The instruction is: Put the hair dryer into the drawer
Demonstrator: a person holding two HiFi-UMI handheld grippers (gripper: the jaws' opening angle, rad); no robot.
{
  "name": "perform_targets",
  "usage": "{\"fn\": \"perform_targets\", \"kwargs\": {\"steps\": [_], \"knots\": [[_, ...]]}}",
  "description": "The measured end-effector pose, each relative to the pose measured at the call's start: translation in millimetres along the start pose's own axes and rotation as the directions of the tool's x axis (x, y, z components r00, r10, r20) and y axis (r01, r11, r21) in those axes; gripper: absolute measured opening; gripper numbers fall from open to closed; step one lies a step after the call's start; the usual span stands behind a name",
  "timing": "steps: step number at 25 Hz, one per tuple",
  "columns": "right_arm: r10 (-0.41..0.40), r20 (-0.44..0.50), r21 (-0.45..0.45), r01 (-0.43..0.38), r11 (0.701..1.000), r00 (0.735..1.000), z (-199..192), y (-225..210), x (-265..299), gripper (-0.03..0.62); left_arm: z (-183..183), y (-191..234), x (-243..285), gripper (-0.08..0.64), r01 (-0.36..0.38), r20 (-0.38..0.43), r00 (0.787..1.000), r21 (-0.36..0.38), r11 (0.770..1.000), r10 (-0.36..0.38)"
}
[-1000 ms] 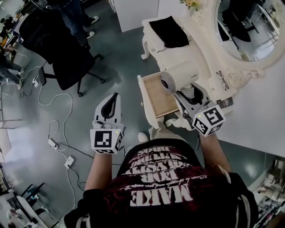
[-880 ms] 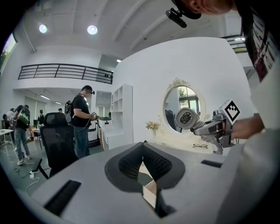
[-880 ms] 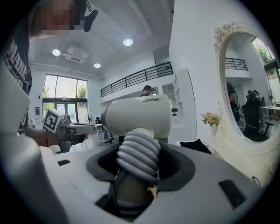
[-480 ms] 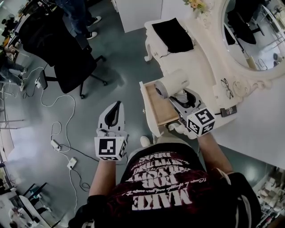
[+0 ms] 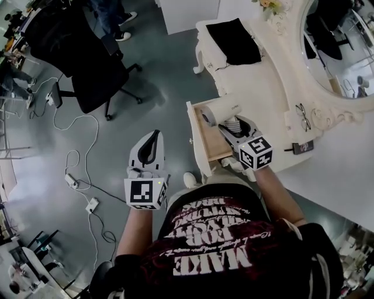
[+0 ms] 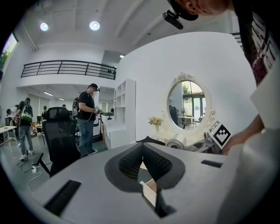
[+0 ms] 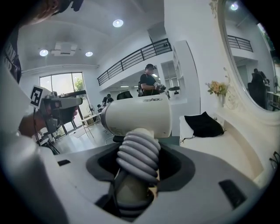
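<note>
A cream hair dryer point(image 5: 221, 112) with a ribbed grey handle point(image 7: 138, 153) hangs just over the open wooden drawer point(image 5: 211, 145) of the white vanity point(image 5: 266, 87). My right gripper point(image 5: 235, 125) is shut on the handle, the barrel point(image 7: 139, 116) lying crosswise above the jaws. My left gripper point(image 5: 149, 146) hovers over the floor to the left of the drawer, jaws together and holding nothing. In the left gripper view a corner of the drawer point(image 6: 148, 192) shows below the jaws, with the hair dryer point(image 6: 177, 143) farther right.
A black cloth point(image 5: 236, 41) and glasses point(image 5: 302, 117) lie on the vanity under an oval mirror point(image 5: 345, 47). A black office chair point(image 5: 87, 64) stands to the left, cables and a power strip point(image 5: 76, 175) trail on the floor, and a person point(image 5: 111, 17) stands beyond.
My right gripper has come down with the hair dryer, closer to the open drawer. The left gripper has sunk slightly and stays shut.
</note>
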State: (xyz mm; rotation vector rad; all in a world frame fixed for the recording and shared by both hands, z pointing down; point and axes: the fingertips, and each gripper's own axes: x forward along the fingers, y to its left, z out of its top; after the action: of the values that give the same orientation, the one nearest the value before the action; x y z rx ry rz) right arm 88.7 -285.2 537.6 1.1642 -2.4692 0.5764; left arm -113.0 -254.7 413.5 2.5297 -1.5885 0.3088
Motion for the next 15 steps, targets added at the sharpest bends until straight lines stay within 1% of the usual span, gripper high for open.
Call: {"fn": "perform_targets", "kwargs": {"steps": [5,15], "knots": [[0.002,-0.044,0.040,-0.001,0.999,0.999,-25.7,-6.3,17.3,0.236,-10.1,1.4,-2.2,0.005,-0.003,-0.019,1.000,-0.007,1.000,0.003],[-0.017,-0.127,0.064,0.025,0.998,0.992,-65.7,-19.9,43.3,0.236,-20.9,6.9,-7.3,0.005,-0.014,-0.042,0.999,-0.014,1.000,0.014]]}}
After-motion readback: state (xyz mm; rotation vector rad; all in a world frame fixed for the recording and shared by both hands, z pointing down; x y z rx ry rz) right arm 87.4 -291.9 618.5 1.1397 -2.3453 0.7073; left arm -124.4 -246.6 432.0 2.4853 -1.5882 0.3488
